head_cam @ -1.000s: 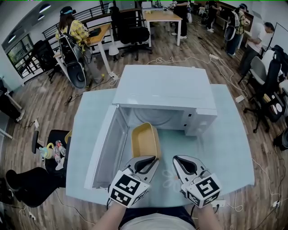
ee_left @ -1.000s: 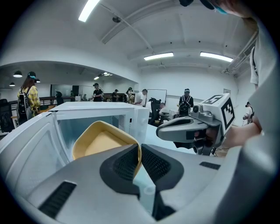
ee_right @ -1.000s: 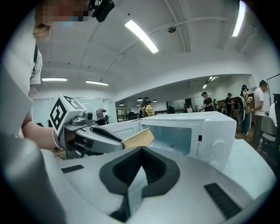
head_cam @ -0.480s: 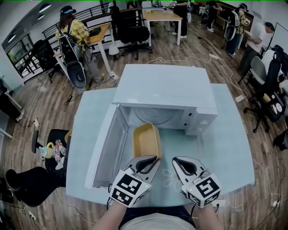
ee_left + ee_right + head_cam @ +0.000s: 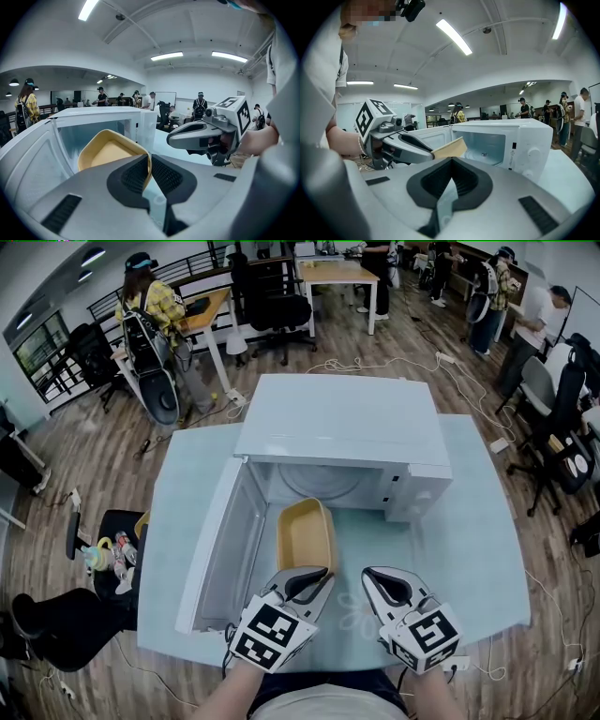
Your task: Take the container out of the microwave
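A shallow yellow container [image 5: 305, 535] sits just outside the open white microwave [image 5: 337, 427], over the pale blue table. My left gripper [image 5: 319, 573] is shut on its near rim; in the left gripper view the thin rim [image 5: 149, 164] is pinched between the black pads, with the tray [image 5: 110, 152] stretching away beyond them. My right gripper [image 5: 367, 573] hovers beside it on the right, shut with nothing between its pads [image 5: 451, 161]. In the right gripper view the container [image 5: 450, 149] sticks out from the left gripper's tip [image 5: 431, 154] before the microwave's empty chamber [image 5: 485, 140].
The microwave door [image 5: 220, 549] stands swung open to the left of the container. The table [image 5: 469, 521] extends to the right of the microwave. Around it are office chairs, desks, floor cables and several people standing farther back.
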Tool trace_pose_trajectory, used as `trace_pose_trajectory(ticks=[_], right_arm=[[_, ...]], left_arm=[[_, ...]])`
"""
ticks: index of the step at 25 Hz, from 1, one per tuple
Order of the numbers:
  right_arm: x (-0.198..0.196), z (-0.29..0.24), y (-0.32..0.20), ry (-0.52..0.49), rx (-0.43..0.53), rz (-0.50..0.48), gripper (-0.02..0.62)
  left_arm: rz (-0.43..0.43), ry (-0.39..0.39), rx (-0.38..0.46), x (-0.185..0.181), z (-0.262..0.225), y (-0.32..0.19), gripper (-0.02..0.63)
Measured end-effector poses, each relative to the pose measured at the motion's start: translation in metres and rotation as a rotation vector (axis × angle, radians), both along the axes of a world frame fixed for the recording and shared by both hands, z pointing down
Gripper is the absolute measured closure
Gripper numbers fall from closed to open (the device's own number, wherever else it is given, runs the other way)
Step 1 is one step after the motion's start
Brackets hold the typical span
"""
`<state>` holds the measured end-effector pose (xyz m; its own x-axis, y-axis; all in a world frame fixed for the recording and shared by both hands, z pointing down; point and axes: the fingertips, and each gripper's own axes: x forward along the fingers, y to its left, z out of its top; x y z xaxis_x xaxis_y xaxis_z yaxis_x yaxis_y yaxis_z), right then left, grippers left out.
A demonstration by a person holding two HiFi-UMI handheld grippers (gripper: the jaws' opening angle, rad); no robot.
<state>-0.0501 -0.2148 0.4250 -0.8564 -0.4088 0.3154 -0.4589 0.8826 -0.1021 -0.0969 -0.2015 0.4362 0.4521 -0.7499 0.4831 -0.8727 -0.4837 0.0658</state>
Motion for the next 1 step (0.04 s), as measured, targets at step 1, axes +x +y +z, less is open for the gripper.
trace_pose_trajectory(ticks=[1], right_arm=[[0.0004,0.0011,-0.0001,0.002,0.0,0.001,0.597]], left_arm=[[0.002,-0.005,-0.001,0.0,0.0009,0.0001,0.571]])
